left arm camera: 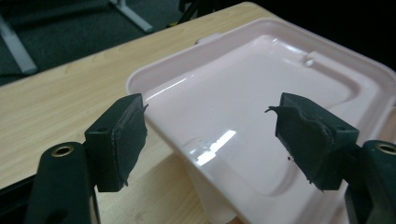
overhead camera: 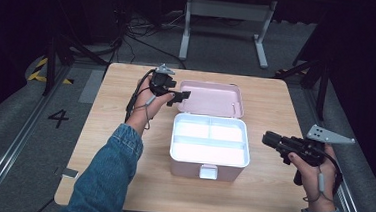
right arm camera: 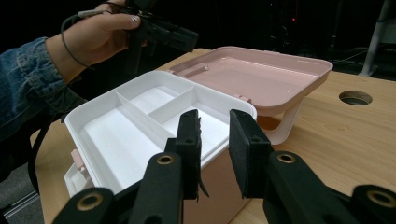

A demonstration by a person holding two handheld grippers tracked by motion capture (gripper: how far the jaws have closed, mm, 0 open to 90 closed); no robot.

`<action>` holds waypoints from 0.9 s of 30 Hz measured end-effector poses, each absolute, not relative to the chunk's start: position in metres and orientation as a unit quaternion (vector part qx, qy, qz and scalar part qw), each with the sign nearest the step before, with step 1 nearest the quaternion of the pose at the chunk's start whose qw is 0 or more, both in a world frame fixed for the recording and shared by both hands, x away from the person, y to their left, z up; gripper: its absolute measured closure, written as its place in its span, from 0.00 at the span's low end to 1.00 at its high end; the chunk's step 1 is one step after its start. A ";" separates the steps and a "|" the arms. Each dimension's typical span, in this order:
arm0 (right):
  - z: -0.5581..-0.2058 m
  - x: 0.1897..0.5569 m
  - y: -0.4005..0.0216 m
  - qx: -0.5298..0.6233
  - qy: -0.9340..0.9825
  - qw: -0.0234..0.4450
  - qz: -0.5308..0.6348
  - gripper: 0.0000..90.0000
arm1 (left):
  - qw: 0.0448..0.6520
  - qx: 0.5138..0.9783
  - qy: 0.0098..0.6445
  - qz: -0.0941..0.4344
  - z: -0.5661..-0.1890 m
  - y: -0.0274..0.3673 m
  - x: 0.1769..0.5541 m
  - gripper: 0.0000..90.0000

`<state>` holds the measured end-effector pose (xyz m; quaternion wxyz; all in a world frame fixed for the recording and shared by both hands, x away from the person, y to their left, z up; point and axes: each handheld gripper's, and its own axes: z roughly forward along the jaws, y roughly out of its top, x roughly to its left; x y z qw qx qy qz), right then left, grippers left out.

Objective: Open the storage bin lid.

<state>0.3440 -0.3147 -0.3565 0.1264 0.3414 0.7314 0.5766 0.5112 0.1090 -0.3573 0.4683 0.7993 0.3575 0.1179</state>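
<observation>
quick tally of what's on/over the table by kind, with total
Pink box, lid open: 1
White tray insert with compartments: 1
Handheld grippers: 2, left gripper and right gripper
Total: 4

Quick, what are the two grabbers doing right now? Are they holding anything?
Left hand-held gripper: open, holding nothing, above the pink lid.
Right hand-held gripper: slightly open, holding nothing.
</observation>
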 end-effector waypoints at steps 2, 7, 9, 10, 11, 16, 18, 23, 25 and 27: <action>-0.357 0.344 -0.315 0.343 0.732 0.128 0.574 0.81 | 0.473 0.802 0.345 0.119 -0.349 0.109 0.503 0.28; -0.357 0.345 -0.316 0.346 0.732 0.134 0.572 0.78 | 0.465 0.814 0.323 0.130 -0.328 0.108 0.473 0.28; -0.357 0.346 -0.317 0.346 0.735 0.137 0.567 0.76 | 0.468 0.817 0.312 0.127 -0.321 0.109 0.463 0.27; -0.357 0.346 -0.317 0.346 0.735 0.138 0.566 0.75 | 0.470 0.818 0.307 0.124 -0.317 0.110 0.456 0.27; -0.357 0.347 -0.317 0.349 0.735 0.139 0.564 0.73 | 0.475 0.818 0.299 0.127 -0.313 0.112 0.450 0.27; -0.358 0.350 -0.317 0.353 0.736 0.137 0.561 0.69 | 0.486 0.815 0.287 0.131 -0.302 0.123 0.426 0.27; -0.359 0.351 -0.317 0.353 0.739 0.137 0.557 0.68 | 0.490 0.813 0.284 0.136 -0.300 0.130 0.416 0.27; -0.361 0.354 -0.322 0.363 0.739 0.135 0.551 0.67 | 0.491 0.812 0.283 0.145 -0.300 0.145 0.397 0.27; -0.361 0.357 -0.324 0.364 0.739 0.138 0.549 0.67 | 0.484 0.813 0.287 0.152 -0.302 0.151 0.390 0.27; -0.362 0.359 -0.325 0.367 0.741 0.138 0.546 0.66 | 0.474 0.812 0.298 0.164 -0.303 0.159 0.382 0.28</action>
